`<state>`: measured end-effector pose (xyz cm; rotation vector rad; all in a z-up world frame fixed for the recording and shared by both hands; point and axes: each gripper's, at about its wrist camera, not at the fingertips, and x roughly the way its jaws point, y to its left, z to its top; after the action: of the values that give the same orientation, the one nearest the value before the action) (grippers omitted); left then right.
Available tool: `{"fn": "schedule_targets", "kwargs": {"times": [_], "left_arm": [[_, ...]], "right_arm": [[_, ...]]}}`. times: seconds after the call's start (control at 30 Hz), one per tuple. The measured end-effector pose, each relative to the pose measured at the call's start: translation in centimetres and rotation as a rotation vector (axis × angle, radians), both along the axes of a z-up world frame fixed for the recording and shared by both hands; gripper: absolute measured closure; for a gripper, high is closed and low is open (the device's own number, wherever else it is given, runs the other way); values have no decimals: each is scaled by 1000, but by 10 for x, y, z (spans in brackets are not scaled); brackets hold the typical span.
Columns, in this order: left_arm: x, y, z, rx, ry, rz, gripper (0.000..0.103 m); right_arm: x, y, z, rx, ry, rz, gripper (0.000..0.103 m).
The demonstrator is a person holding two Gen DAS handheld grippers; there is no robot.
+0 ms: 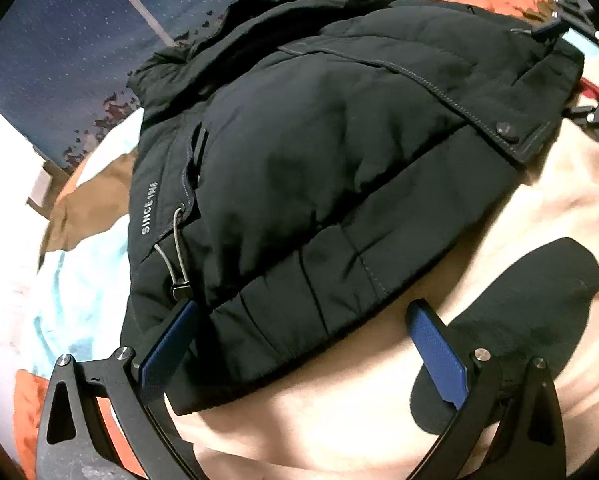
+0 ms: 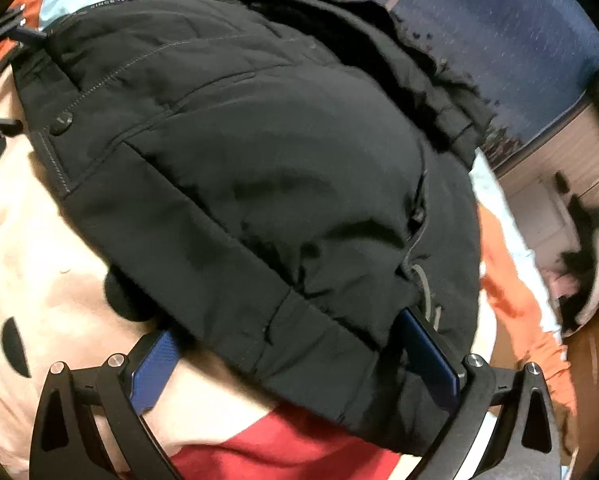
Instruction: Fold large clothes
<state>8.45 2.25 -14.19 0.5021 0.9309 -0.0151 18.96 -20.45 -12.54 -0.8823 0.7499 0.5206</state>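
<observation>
A black padded jacket [image 1: 319,152] lies in a bulky heap on a patterned bedspread; it also fills the right wrist view [image 2: 251,168]. My left gripper [image 1: 303,312] is open, its jaws straddling the jacket's hem near a grey drawcord [image 1: 177,248]. My right gripper [image 2: 287,344] is open too, with the hem lying between its blue pads [image 2: 427,348]. The right gripper shows at the far right edge of the left wrist view [image 1: 551,26], and the left gripper at the far left of the right wrist view [image 2: 23,34].
The bedspread [image 1: 379,408] has a cream cartoon face with black patches, plus orange, light blue and brown areas, and a red patch [image 2: 291,448]. A blue starry wall [image 1: 71,52] stands behind. Dark clutter [image 2: 591,264] lies on the floor at right.
</observation>
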Motion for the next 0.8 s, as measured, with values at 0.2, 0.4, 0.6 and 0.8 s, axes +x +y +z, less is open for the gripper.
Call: {"fn": "schedule_targets", "kwargs": {"times": [0.2,0.4,0.6,0.8], "left_arm": [[-4,-8,0,110,-103,5,2],[14,-4,-3,123,-91,14,2],[18,8,11,7,-71,10,2],[12,8,21,-80,-40,-64,2]], "right_arm": [[-14,0,-2,-82,-162,49,0],[13,-1,-7,-83,-148,23,1],[15,-2,18,34,-50,30,39],[44,8,63,190,207,14,72]]}}
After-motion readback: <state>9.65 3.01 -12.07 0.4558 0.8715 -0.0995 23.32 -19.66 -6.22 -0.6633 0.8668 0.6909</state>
